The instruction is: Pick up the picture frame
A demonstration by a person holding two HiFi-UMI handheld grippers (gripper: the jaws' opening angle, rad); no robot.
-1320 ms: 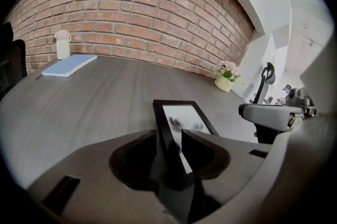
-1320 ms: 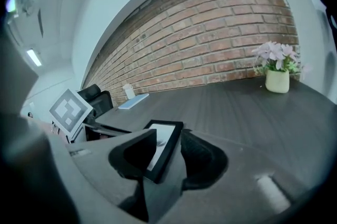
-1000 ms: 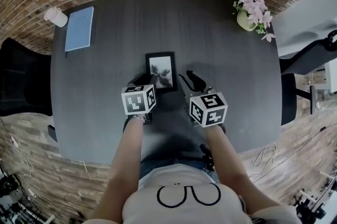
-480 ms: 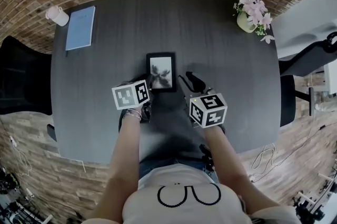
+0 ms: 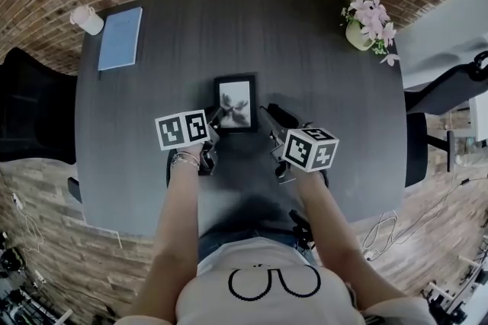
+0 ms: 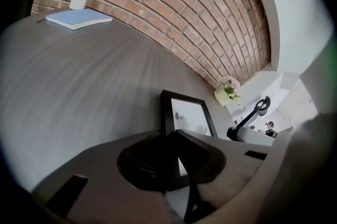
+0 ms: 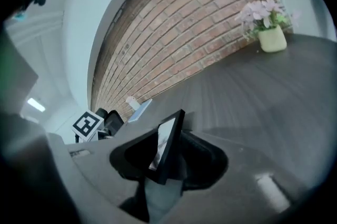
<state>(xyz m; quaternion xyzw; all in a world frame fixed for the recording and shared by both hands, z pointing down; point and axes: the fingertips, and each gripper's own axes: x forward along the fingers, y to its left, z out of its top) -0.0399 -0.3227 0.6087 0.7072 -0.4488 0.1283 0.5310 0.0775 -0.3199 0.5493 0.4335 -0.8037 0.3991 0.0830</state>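
The left gripper (image 6: 167, 136) had just been closing its jaws, which pinched the near left edge of the black picture frame (image 5: 235, 103). The right gripper (image 7: 169, 136) held the frame's near right corner between wider-set jaws. The frame sat at the middle of the dark grey surface (image 5: 320, 72), and beyond it, well apart, were 1 blue notebook (image 5: 120, 38) beside a white cup (image 5: 86, 20) at the far left and a pot of pink flowers (image 5: 368, 20) at the far right.

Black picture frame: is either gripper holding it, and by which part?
Both. The left gripper, whose jaws have just been closing, pinches the black picture frame on its left edge near the person; the right gripper clamps its near right corner.
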